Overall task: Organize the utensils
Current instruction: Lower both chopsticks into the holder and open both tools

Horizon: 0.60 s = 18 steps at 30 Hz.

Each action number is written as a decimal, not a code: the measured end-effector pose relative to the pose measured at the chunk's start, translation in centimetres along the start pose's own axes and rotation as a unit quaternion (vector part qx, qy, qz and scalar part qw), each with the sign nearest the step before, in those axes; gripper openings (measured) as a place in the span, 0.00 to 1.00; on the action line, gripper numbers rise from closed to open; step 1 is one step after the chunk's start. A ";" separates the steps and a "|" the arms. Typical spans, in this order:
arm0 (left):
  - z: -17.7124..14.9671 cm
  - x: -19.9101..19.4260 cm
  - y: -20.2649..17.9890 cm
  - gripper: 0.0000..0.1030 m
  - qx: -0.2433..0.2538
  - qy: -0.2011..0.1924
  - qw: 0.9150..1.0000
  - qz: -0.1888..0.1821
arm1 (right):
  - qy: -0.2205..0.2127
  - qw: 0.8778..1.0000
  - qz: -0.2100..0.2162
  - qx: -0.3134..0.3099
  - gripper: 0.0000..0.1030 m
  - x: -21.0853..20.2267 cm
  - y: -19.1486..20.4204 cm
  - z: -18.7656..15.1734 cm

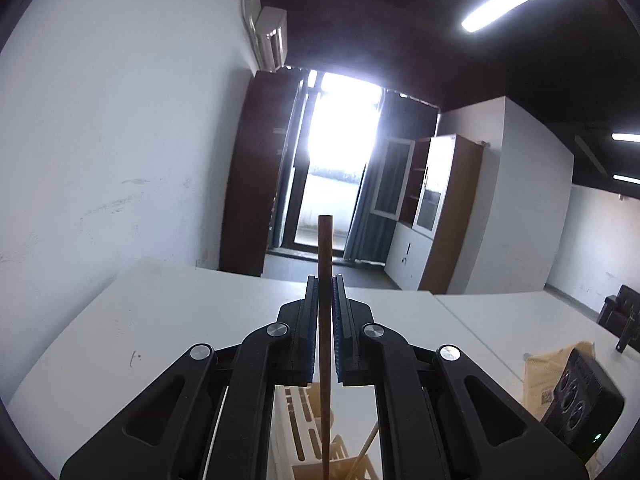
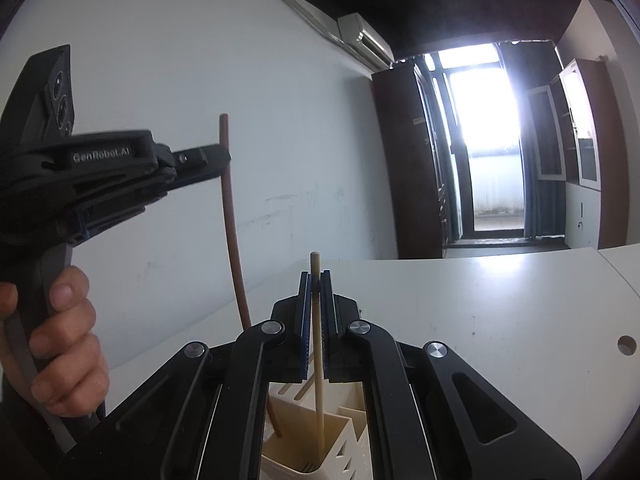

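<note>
The big white worktop runs along a white wall, and far behind it a bright glass door lets light in. A tall dark cupboard stands beside that door.

On the worktop sits a cream holder with slots in its sides and parts inside. It is right under both claws.

A person's hand grips the black handle of the left claw. From the right wrist view you see this claw from the side. It is pinched tight on a long brown stick, close to the stick's top. The stick stands almost straight up and its low end goes down into the holder.

The right claw is pinched tight on a pale wooden stick. That stick stands up too, with its tip poking out above the claw and its low end down inside a part of the holder, near the brown one

A brown paper bag sits on the worktop off to the right in the left wrist view
</note>
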<state>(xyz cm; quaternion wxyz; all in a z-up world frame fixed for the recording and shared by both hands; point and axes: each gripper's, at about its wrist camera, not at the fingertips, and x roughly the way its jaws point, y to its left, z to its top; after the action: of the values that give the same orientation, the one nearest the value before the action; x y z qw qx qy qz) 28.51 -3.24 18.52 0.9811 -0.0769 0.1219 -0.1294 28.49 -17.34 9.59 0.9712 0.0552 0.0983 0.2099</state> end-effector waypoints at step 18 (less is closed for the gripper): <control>-6.8 1.9 1.2 0.06 0.039 0.098 0.994 0.036 | 0.046 0.999 -0.020 -0.003 0.05 -0.3 0.8 -1.5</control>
<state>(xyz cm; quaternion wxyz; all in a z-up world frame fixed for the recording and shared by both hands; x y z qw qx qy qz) 28.87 -3.44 11.38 0.9707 -0.0214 0.2148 -0.1054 27.57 -16.63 8.29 0.9699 0.0409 0.1429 0.1929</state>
